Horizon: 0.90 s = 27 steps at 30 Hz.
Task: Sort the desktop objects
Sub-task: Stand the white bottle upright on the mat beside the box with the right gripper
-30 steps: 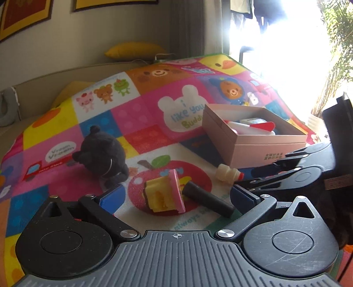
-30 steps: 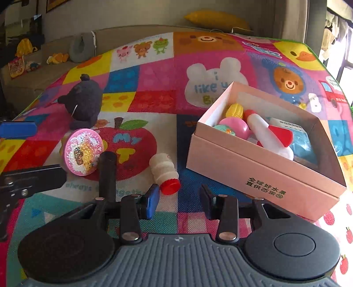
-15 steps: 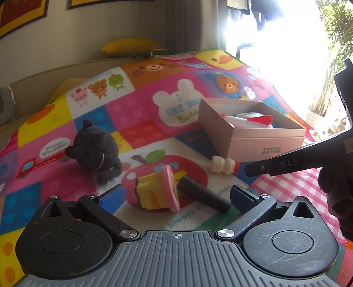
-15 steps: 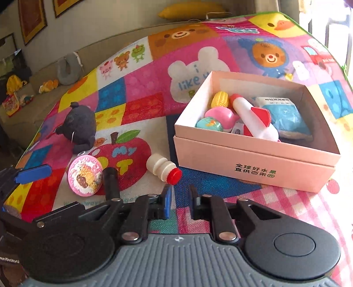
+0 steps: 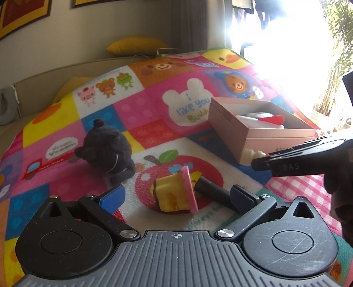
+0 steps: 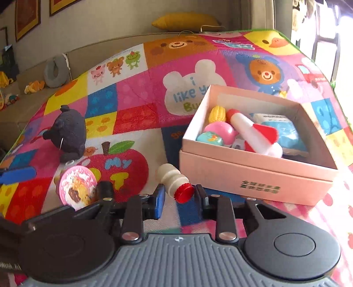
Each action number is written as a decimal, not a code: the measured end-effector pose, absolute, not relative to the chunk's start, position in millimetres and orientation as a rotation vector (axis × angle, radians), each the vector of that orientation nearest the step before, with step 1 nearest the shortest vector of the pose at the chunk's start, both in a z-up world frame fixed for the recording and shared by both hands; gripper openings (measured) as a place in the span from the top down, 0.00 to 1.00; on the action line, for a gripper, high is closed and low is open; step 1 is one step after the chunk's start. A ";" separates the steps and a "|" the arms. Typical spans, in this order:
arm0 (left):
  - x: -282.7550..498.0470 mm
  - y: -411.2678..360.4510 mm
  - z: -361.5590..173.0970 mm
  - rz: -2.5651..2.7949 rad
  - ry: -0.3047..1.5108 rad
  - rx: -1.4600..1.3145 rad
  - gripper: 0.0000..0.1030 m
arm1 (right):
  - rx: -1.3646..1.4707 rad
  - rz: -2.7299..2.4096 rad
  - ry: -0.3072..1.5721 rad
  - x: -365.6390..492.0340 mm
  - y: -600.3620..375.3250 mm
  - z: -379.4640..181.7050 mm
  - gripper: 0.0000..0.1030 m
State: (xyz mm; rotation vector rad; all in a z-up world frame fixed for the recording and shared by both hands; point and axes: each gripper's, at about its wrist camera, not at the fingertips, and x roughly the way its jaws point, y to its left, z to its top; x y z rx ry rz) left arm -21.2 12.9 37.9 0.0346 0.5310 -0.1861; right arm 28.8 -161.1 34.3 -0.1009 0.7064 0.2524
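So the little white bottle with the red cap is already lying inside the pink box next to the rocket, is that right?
Not quite. The little white bottle with the red cap is lying on the play mat just outside the pink box, near its front corner. The right wrist view shows it. The rocket is inside the box.

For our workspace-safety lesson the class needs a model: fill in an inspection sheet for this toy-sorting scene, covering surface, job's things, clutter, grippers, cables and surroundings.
Surface: patchwork play mat with cartoon prints.
Job's things: pink box open, toys inside; small bottle, black plush, cake toy on its side and black cylinder outside it on the mat.
Clutter: nothing seen.
Grippers: left hand-held gripper open, cake toy ahead of it; right hand-held gripper opening, the bottle's red cap between its jaws, not pressed.
Cables: thin cord by the yellow cushion.
Surroundings: sofa, neck pillow, framed pictures, bright window.
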 end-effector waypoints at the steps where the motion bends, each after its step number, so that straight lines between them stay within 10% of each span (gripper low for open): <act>1: -24.6 9.5 40.6 -0.219 0.522 0.038 0.00 | -0.143 0.263 0.718 21.8 -168.0 37.8 0.73; 23: -27.1 -25.1 30.5 -0.319 0.565 0.121 0.00 | -0.793 0.233 0.671 -28.0 -190.1 24.5 0.72; 27: -11.4 -6.9 32.1 -0.180 0.563 0.113 0.00 | -0.708 0.221 0.631 -29.0 -196.3 35.4 0.47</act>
